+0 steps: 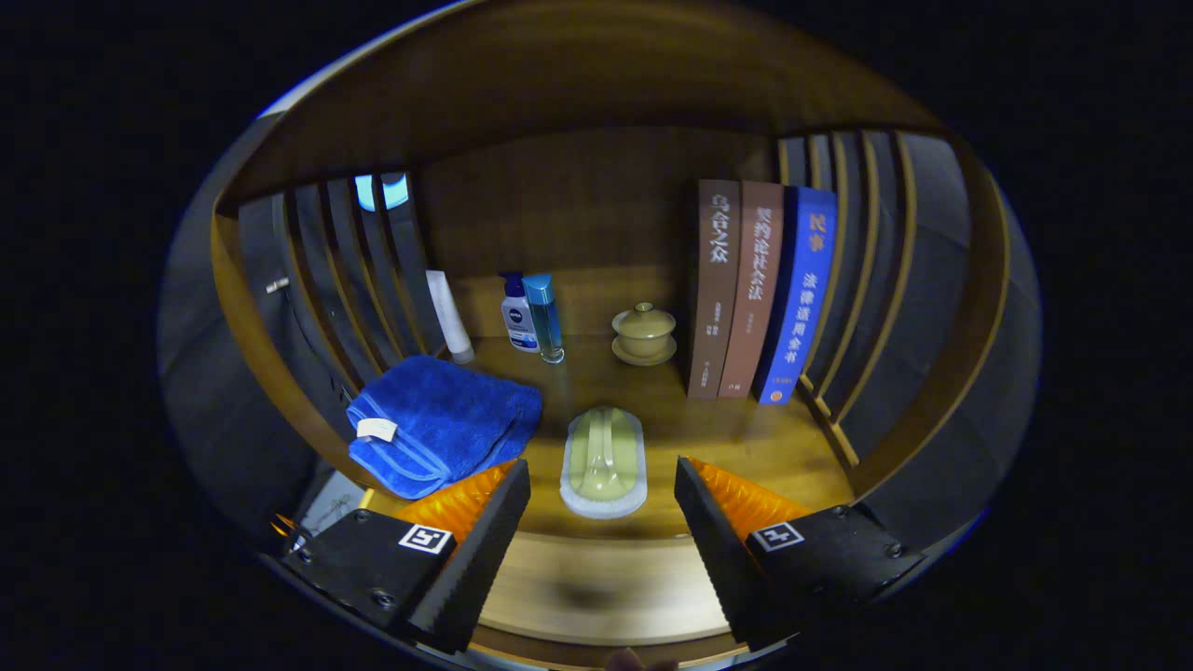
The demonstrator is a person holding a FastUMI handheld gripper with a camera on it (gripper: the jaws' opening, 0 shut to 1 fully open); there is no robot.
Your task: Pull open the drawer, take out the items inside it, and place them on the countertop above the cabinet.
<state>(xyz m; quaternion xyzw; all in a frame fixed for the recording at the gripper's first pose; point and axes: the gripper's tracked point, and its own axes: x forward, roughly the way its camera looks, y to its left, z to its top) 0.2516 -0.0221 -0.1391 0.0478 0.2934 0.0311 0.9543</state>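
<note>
Gripper (601,499) open, fingers spread wide, nothing between them. Brush (604,461) lies on the desk (746,438) just ahead of the fingers; blue towel (443,424) beside it, books (760,294) upright beyond.

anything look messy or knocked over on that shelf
Nothing stands out. The blue towel lies folded, the scrub brush sits flat just ahead of the open gripper, and the bottles, lidded cup and books stand upright at the back.
</note>
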